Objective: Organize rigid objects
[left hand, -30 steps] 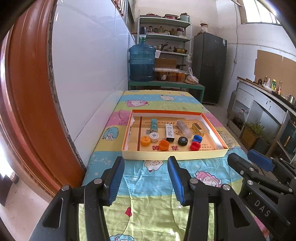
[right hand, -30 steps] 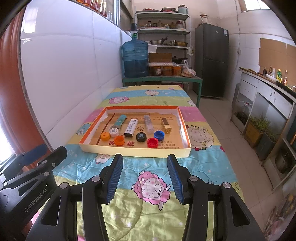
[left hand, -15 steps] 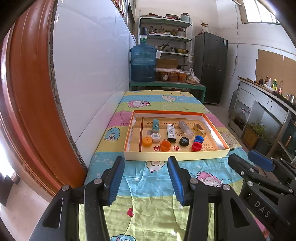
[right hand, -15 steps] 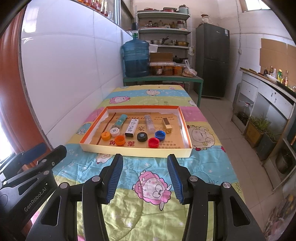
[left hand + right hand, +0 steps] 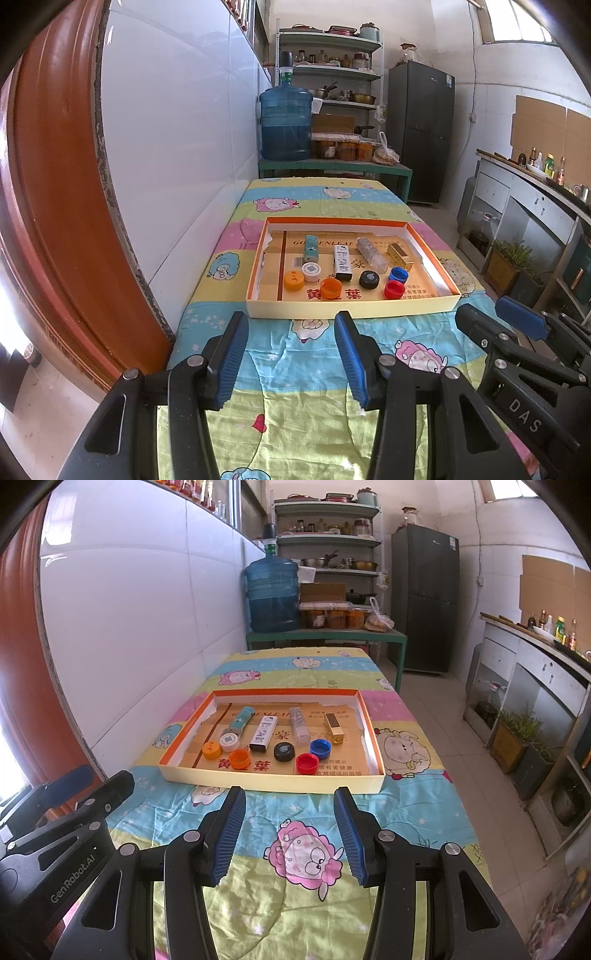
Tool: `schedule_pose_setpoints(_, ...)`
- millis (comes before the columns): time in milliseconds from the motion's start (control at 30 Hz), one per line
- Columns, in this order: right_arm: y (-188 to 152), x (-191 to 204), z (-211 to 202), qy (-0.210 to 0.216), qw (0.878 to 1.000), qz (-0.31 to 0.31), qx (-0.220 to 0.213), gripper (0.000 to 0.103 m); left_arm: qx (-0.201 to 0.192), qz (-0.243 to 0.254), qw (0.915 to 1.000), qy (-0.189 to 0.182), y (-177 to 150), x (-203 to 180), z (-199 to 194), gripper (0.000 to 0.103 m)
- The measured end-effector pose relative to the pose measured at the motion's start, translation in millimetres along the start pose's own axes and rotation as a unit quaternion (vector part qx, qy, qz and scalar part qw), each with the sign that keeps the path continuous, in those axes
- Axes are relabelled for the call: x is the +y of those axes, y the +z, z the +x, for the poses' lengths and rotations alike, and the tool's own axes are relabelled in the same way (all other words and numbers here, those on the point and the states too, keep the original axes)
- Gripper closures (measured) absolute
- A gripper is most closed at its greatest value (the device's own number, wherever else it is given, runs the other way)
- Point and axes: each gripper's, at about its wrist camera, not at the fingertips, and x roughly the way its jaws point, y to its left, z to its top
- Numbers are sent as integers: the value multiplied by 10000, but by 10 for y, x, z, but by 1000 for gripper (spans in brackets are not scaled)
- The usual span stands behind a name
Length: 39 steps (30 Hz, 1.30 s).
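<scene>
Left gripper [image 5: 291, 354]: fingers [image 5: 232, 354] apart, nothing between them, hovering over the near edge of the desk [image 5: 295, 406], which is covered with a cartoon-print cloth. Right gripper [image 5: 288, 834]: fingers [image 5: 229, 834] likewise apart and empty, also above the near part of the desk. Each gripper shows at the side of the other's view, side by side, not touching.

Just beyond both sets of fingertips lies a shallow cardboard tray [image 5: 351, 308], pale wall on the near side, orange rim, set across the middle of the desk.

Contents, near row, left to right:
- orange cap [image 5: 294, 280], closed side up
- white cap [image 5: 310, 271], just behind it
- orange cap, open side up [image 5: 331, 288], nearest the tray's front wall
- black cap [image 5: 369, 279]
- red cap [image 5: 394, 289], open side up
- blue cap [image 5: 399, 274], just behind the red one

Far row, left to right, all lying flat and lengthwise:
- teal box [image 5: 311, 246]
- white box with a black end [image 5: 342, 261]
- clear plastic case [image 5: 371, 253]
- gold box [image 5: 400, 254]

None of the pieces is touched by either gripper.

Left edge of the desk runs along a white tiled wall [image 5: 177, 147]. Beyond the far edge: green bench with a blue water jug [image 5: 285, 123].
</scene>
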Motion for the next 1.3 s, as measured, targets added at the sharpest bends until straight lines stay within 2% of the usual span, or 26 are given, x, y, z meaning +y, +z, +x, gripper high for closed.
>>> schedule_pose_setpoints(1300,-20,5,71,24,10000,-4,40,52,126,69,9999,80,-60,15,128,55)
